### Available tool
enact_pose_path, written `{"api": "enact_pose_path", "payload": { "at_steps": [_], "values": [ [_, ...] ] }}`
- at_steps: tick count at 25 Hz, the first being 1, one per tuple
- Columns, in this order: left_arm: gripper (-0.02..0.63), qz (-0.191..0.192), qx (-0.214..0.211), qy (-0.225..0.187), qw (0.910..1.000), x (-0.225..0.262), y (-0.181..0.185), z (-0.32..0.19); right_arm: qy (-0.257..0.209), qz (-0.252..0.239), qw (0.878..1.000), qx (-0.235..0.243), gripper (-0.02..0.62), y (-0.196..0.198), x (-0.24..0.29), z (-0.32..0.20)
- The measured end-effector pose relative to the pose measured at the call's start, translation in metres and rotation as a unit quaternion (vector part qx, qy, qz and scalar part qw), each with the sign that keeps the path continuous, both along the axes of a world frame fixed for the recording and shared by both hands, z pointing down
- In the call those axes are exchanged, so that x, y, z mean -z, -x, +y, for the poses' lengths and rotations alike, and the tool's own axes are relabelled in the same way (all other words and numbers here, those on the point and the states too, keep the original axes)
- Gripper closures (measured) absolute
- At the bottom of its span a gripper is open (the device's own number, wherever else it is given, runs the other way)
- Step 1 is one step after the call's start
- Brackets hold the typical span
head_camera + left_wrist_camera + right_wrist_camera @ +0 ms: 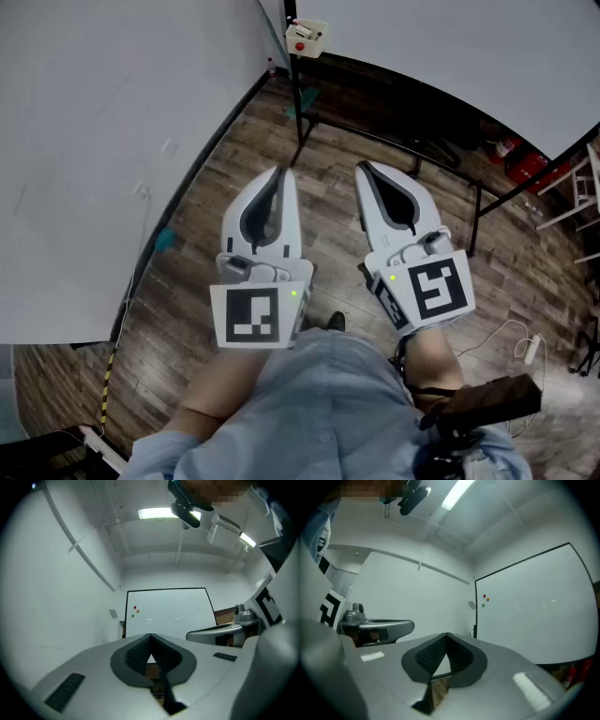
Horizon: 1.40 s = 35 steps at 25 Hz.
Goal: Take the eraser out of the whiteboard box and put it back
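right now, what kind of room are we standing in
Probably a meeting room or lab space, indoors. A large framed whiteboard with coloured magnets stands ahead between plain white walls, the floor is wood-look planking, and a strip light runs overhead.

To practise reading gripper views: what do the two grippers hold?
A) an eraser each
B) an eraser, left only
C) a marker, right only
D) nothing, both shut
D: the left gripper and right gripper each show tips meeting, nothing between them.
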<state>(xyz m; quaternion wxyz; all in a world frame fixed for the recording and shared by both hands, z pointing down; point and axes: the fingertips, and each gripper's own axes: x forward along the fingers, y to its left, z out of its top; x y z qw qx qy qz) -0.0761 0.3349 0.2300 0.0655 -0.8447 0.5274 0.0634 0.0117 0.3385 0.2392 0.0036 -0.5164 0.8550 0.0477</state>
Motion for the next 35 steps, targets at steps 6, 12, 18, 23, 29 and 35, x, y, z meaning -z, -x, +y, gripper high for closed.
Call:
{"api": "enact_pose_path", "payload": {
  "at_steps": [6, 12, 18, 23, 29, 35],
  "values": [
    [0.603, 0.006, 0.001, -0.004, 1.0, -0.001, -0.01, -0.005, -0.003, -0.002, 1.0, 0.002, 0.595, -0.009, -0.002, -0.006],
    [0.603, -0.01, 0.001, 0.002, 0.9999, -0.003, -0.016, -0.003, -0.001, -0.013, 1.0, 0.006, 0.595, -0.015, -0.001, -0.003],
    [0.603, -0.022, 0.0, -0.001, 0.9997, -0.002, -0.038, -0.002, 0.004, -0.017, 1.0, 0.021, 0.594, -0.031, 0.001, 0.0],
    [0.603, -0.023, 0.008, -0.004, 0.9997, -0.004, -0.055, -0.001, 0.0, -0.021, 0.999, 0.031, 0.594, -0.05, -0.003, -0.001],
    [0.603, -0.014, 0.025, 0.008, 0.9996, -0.011, -0.06, -0.002, 0.008, -0.019, 0.999, 0.046, 0.594, -0.056, -0.01, -0.008],
    [0.603, -0.015, 0.033, 0.016, 0.9992, -0.018, -0.064, -0.021, 0.011, -0.018, 0.998, 0.052, 0.594, -0.061, -0.013, -0.027]
  ]
}}
